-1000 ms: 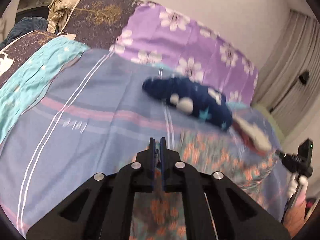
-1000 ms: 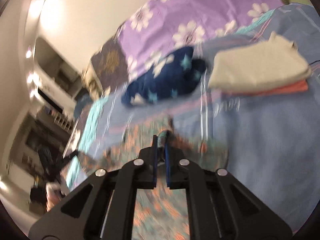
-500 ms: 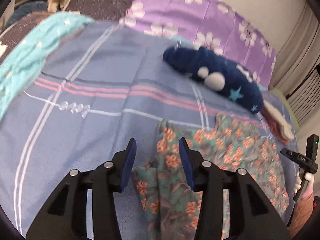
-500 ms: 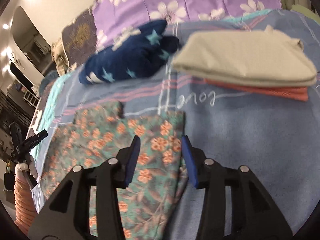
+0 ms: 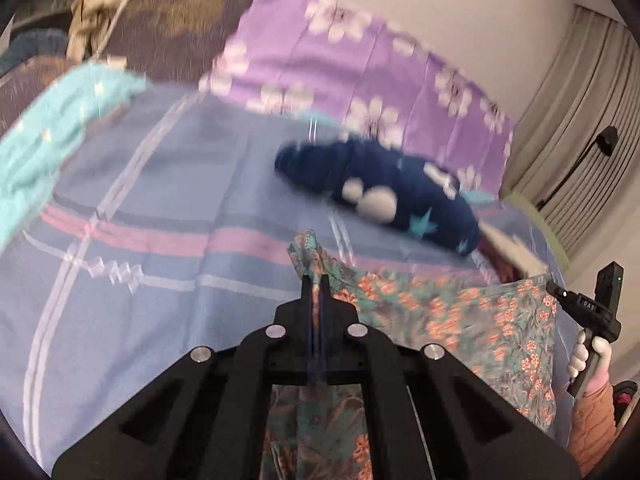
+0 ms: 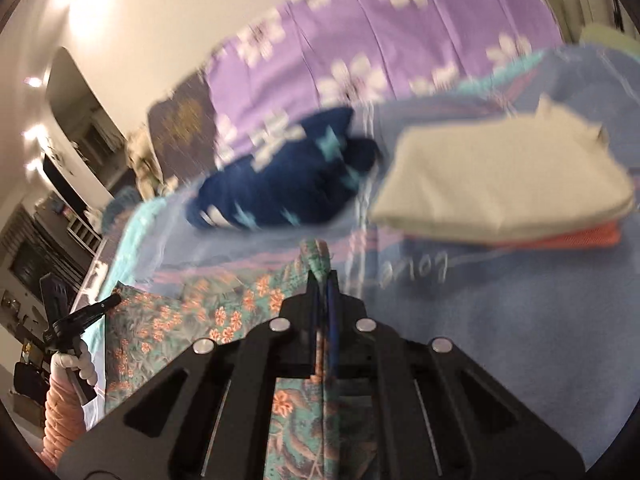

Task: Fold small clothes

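Left tongs (image 5: pixel 316 280) and right tongs (image 6: pixel 323 278) each clenched on a bunched corner of thin floral garment (image 5: pixel 460 320), slack over bed (image 5: pixel 160 280)'s near edge. Frames blurred.

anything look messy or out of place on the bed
The navy star-print garment lies in a rumpled heap near the purple floral pillow, unlike the neat beige-and-orange folded stack. Both grippers are shut on corners of the floral garment.
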Available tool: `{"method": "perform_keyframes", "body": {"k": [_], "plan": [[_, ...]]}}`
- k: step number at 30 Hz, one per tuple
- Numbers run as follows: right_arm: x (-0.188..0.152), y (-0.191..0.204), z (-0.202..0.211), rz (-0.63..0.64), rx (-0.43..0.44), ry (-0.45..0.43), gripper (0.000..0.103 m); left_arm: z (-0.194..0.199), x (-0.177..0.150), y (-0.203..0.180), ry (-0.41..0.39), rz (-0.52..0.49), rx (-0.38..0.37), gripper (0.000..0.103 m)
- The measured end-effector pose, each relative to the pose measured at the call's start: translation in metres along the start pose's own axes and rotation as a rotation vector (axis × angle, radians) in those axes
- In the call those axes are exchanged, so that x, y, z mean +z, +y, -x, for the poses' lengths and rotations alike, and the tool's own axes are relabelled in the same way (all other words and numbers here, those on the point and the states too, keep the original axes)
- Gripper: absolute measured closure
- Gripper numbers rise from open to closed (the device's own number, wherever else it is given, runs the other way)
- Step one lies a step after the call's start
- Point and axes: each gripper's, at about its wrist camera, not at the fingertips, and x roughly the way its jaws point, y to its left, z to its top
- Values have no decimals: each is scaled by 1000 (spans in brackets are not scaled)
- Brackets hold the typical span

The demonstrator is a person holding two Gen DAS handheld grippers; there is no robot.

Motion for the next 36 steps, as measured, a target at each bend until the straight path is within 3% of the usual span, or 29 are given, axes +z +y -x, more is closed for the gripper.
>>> {"method": "perform_keyframes", "body": {"k": [3, 9, 12, 15, 17, 18, 23, 27, 33, 36], "plan": [[11, -1, -18, -3, -36, 23, 99, -10, 12, -3, -7, -7, 41, 101], [-12, -21, -76, -3, -179, 181, 87, -65, -2, 8, 125, -13, 137, 100], [-27, -31, -54, -25, -149, 160, 86, -52, -14, 14, 116, -30, 157, 99], [-46, -41, -12, -36, -134, 129, 83, -17, -31, 21, 68, -47, 181, 86], [-66, -45, 22, -46, -119, 112, 81, 19, -53, 31, 15, 0, 160, 73], [-78, -47, 37, -57, -109, 106, 79, 38, -70, 36, 3, 30, 138, 72], [-141, -43, 97, -96, -77, 113, 76, 95, -139, 37, 23, 66, 142, 70], [-167, -29, 118, -99, -49, 134, 74, 125, -174, 24, 33, 74, 116, 70], [-185, -9, 122, -104, 16, 167, 67, 150, -206, 0, 61, 108, -27, 70], [-198, -6, 120, -149, 71, 195, 64, 141, -222, 2, 110, 192, -131, 70]]}}
